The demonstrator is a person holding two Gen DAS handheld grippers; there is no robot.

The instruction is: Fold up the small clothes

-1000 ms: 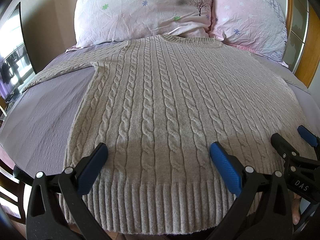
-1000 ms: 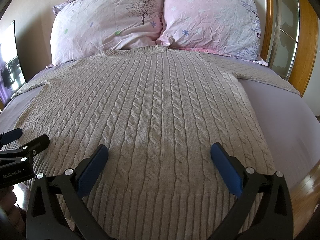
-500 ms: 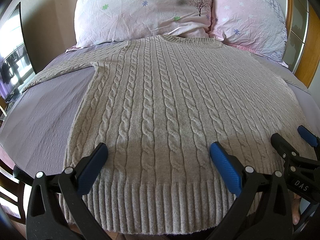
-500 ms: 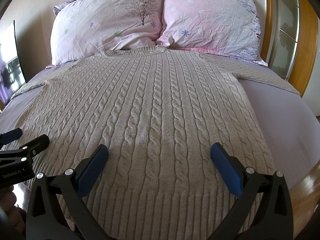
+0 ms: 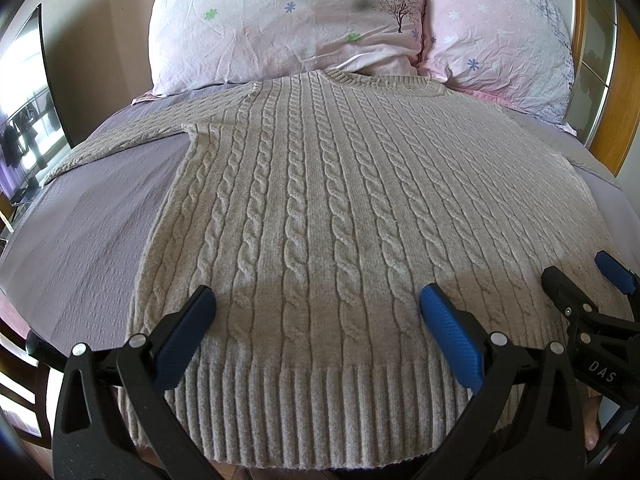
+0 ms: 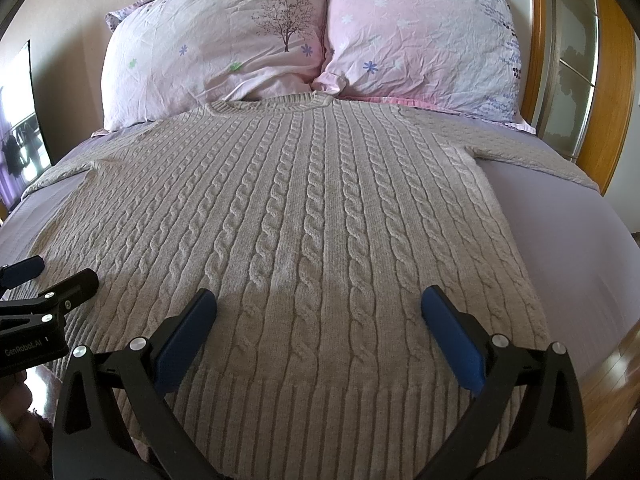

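A beige cable-knit sweater lies flat and face up on the bed, collar toward the pillows, ribbed hem toward me, both sleeves spread sideways; it also shows in the right wrist view. My left gripper is open and empty, hovering over the hem's left half. My right gripper is open and empty over the hem's right half. Each gripper shows in the other's view: the right one at the right edge, the left one at the left edge.
Two pink floral pillows lean on a wooden headboard. The lilac bedsheet shows on both sides of the sweater. A dark screen stands at the left, and wooden floor at the lower right.
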